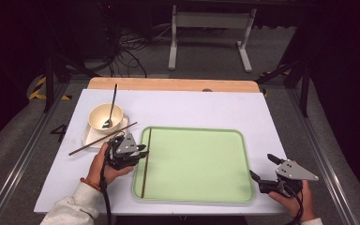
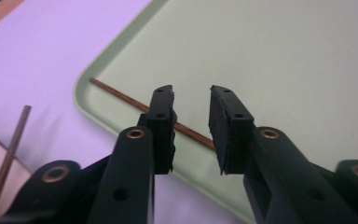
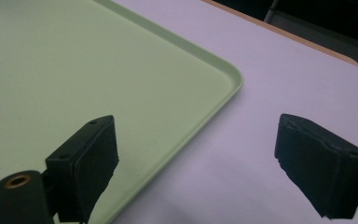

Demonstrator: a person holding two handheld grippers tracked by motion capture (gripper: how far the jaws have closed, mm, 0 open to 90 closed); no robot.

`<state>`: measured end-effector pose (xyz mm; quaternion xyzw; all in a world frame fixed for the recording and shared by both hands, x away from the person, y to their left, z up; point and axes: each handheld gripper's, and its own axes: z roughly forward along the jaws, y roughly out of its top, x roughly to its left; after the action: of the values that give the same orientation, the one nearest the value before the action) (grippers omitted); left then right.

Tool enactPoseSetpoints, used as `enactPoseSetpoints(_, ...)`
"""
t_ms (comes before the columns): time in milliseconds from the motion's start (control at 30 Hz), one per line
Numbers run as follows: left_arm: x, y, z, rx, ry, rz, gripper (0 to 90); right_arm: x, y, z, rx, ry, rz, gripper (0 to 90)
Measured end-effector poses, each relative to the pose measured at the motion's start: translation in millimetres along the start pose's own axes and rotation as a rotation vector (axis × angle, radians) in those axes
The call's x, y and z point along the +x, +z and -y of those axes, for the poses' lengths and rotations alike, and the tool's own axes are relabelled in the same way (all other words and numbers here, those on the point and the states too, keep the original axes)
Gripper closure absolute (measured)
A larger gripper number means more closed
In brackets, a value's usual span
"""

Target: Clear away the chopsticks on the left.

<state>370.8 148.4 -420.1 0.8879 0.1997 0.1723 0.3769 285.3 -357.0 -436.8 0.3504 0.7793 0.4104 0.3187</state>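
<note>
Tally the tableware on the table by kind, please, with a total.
Chopsticks: 2, one in the green tray, one across the small plate
Bowl: 1
Spoon: 1, in the bowl
Small plate: 1, under the bowl
Green tray: 1
Total: 6

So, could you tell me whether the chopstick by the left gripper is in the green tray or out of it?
In: the chopstick lies flat inside the tray, along its left wall.

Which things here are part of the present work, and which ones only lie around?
In the work:
thin brown chopstick on the tray
flat green plastic tray
left gripper, jaws open

Lying about:
cream bowl with dark spoon
second brown chopstick
</note>
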Motion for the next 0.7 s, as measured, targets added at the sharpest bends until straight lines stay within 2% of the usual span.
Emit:
enactPoseSetpoints(167, 2.0, -14.0, 5.1, -0.008, 0.012, -0.020, 60.6, -0.2, 0.8, -0.2, 0.000, -0.001, 0.000, 13.8)
enactPoseSetpoints(233, 4.8, -22.8, 9.3, -0.004, 0.015, -0.047, 58.3, 0.2, 1.1, -0.4, 0.001, -0.001, -0.001, 13.8)
enactPoseSetpoints(433, 14.4, -43.6, 23.9, -0.007, -0.010, -0.083, 48.7, 0.6, 2.2, -1.4, -0.002, -0.006, -0.006, 13.8)
enactPoseSetpoints(467, 17.2, -48.4, 27.9, 0.004, -0.020, -0.100, 47.7, 0.7, 2.5, -1.5, -0.001, -0.006, -0.007, 13.8)
enactPoseSetpoints(567, 23.2, -58.4, 37.1, -0.004, -0.048, -0.110, 44.4, 1.3, 3.6, -1.9, 0.001, -0.008, -0.010, 13.8)
enactPoseSetpoints(600, 25.9, -62.1, 40.3, 0.002, -0.050, -0.130, 42.5, 1.6, 4.0, -2.1, 0.002, -0.009, -0.011, 13.8)
enactPoseSetpoints(633, 25.9, -62.1, 40.3, 0.002, -0.050, -0.130, 39.5, 1.6, 4.0, -2.1, 0.002, -0.009, -0.011, 13.8)
enactPoseSetpoints(700, 30.3, -68.6, 46.4, 0.005, -0.079, -0.146, 36.1, 1.8, 4.7, -2.4, 0.002, -0.010, -0.013, 13.8)
